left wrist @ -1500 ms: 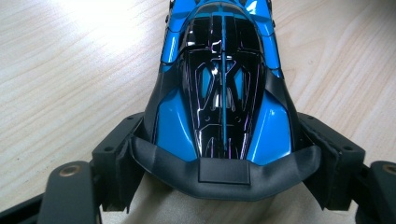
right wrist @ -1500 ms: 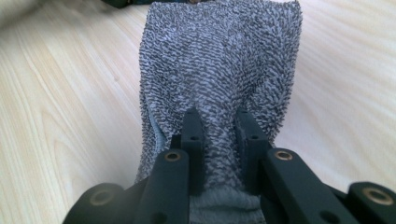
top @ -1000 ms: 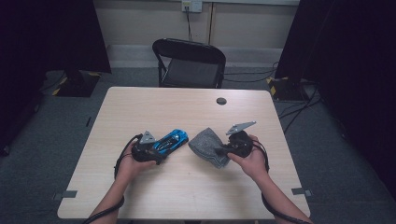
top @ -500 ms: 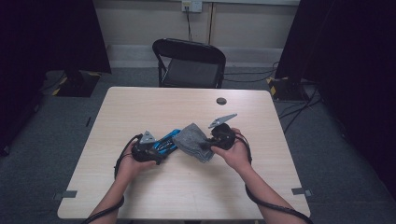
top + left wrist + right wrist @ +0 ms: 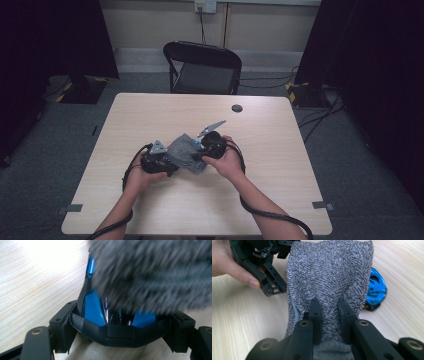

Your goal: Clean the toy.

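On the wooden table (image 5: 280, 190) my left gripper (image 5: 172, 162) is shut on a glossy blue and black object (image 5: 93, 307), which sits wide between its jaws. My right gripper (image 5: 202, 150) is shut on a grey terry cloth (image 5: 185, 152) and holds it over that object. In the left gripper view the cloth (image 5: 155, 272) is blurred and hides most of the object's top. In the right gripper view my own gripper (image 5: 329, 307) pinches a fold of the cloth (image 5: 329, 272). The blue object (image 5: 375, 290) peeks out at the cloth's right edge, and the left gripper (image 5: 265, 265) is at the upper left.
A black folding chair (image 5: 202, 67) stands behind the table's far edge. A small dark round disc (image 5: 237, 108) lies on the far part of the tabletop. Cables run along the floor at the right, and dark curtains flank the room.
My right gripper has moved left with the grey cloth, from beside the blue object to on top of it. The left gripper has stayed where it was.
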`<state>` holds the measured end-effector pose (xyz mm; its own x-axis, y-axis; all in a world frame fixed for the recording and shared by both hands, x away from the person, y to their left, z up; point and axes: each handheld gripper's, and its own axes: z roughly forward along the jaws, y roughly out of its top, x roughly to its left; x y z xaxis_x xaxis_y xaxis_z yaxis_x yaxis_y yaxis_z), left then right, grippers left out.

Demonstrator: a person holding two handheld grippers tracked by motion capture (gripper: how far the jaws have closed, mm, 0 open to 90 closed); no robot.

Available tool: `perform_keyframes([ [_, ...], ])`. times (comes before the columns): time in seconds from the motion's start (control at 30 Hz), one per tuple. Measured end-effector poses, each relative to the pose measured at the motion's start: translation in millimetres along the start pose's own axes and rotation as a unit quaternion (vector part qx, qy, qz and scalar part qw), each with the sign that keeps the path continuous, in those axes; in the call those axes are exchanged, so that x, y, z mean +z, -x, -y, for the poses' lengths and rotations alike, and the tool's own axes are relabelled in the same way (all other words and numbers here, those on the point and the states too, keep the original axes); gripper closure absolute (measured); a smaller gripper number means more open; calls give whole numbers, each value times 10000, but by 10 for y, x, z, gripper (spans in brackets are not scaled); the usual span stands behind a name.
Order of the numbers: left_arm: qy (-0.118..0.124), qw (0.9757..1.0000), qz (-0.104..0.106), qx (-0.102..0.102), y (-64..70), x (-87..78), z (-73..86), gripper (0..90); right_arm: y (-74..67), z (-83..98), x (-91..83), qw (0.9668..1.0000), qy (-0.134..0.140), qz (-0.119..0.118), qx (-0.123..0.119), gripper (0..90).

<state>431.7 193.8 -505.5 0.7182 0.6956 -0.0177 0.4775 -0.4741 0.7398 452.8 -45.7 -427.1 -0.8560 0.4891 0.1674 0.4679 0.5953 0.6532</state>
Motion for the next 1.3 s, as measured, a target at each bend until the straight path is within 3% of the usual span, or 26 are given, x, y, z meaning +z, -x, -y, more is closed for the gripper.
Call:
perform_keyframes([
  [0.23, 2, 10000, -7, 0, 1, 0, 0, 242, -74, -116, 179, 9994, -316, -44, -138, 764],
  [0.3, 0, 10000, 0, 1, 0, 0, 0, 242, -76, -125, 236, 9987, -469, 44, -216, 764],
  [0.47, 1, 10000, 1, -3, 0, 0, 0, 242, -46, -113, 300, 9987, -500, 62, -103, 764],
  [0.73, 6, 10000, -12, 2, 3, -1, 2, 242, 23, -111, 294, 9984, -549, 130, -37, 764],
  [1.3, 8, 10000, -22, -5, 8, -10, 9, 242, 320, -110, 233, 9966, -685, 392, 235, 764],
])
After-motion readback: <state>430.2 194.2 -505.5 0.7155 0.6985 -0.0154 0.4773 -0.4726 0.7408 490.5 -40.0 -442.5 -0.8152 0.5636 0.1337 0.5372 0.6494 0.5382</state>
